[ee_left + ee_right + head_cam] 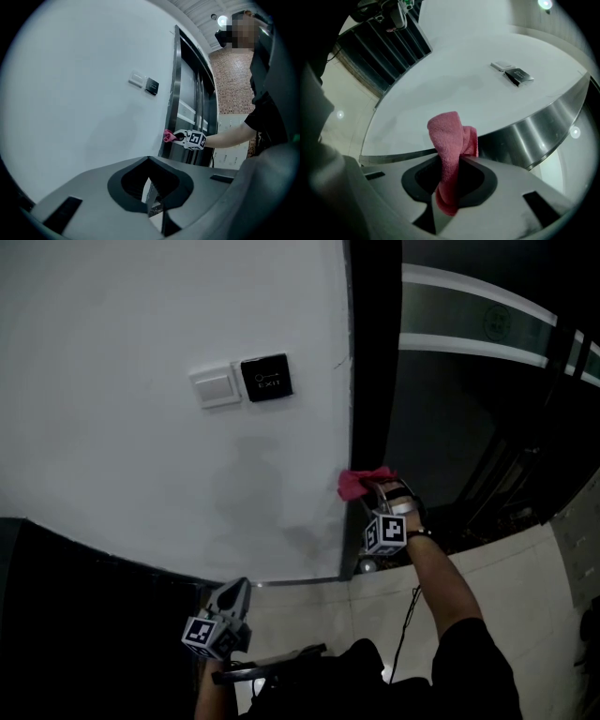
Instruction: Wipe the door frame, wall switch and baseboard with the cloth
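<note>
While the left gripper [236, 589] is being held low and idle, its jaws closed together on nothing, the crumpled pink terry cloth [361, 482] is being pinched firmly in the narrowed jaws of the right gripper [377, 493] and pressed against the edge of the dark metal door frame [373, 362]. By judgement, steady pressure and strokes along that edge are being called for; the thin metal baseboard [300, 581] and white rectangular wall switch [215, 386] are being left unwiped.

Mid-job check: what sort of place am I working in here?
Likely an indoor entrance of an office or commercial building: a dark metal door frame, an exit button beside a white wall switch, and a pale tiled floor.
</note>
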Demonstrator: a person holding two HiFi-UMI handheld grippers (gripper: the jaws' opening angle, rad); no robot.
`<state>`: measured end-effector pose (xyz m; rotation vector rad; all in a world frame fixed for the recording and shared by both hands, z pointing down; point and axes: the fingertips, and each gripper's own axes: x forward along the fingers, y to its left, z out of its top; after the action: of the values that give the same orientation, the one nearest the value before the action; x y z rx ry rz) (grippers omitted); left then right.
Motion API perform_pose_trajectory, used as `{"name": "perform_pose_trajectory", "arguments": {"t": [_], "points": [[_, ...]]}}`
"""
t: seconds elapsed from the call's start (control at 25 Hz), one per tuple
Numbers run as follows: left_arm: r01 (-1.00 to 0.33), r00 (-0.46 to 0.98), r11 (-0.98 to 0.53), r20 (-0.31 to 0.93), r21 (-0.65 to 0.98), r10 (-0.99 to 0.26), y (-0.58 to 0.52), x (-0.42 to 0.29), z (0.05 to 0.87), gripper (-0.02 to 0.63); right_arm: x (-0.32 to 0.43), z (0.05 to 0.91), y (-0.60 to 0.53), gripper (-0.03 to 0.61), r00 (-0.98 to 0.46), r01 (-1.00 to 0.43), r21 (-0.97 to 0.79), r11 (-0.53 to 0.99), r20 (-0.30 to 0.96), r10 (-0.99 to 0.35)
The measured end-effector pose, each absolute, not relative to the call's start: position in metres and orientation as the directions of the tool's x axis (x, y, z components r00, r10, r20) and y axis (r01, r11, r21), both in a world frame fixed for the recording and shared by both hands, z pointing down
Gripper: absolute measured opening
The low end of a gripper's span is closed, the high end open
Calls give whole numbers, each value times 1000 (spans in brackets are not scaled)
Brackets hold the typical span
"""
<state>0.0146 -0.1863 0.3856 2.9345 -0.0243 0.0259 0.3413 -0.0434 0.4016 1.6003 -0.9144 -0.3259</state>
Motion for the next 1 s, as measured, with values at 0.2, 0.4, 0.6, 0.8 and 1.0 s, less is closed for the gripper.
{"name": "perform_pose_trajectory", "arguments": {"t": [0.2,0.4,0.6,0.8,1.0], "points": [[-26,1000,-982,16,187,-24,-186,14,380,-9,341,422,-43,81,650,-405,914,31,311,-694],[-34,999,-982,38,186,-27,-188,13,380,-9,340,441,-43,81,647,-449,892,49,362,-671],[-47,998,-981,53,189,-38,-191,12,383,-9,341,460,-41,81,634,-471,878,84,403,-660],[-50,996,-983,78,177,-37,-186,11,389,-9,342,485,-42,81,620,-503,858,103,441,-649],[-36,992,-994,124,105,-23,-180,10,394,-9,339,505,-41,81,606,-538,832,137,495,-623]]}}
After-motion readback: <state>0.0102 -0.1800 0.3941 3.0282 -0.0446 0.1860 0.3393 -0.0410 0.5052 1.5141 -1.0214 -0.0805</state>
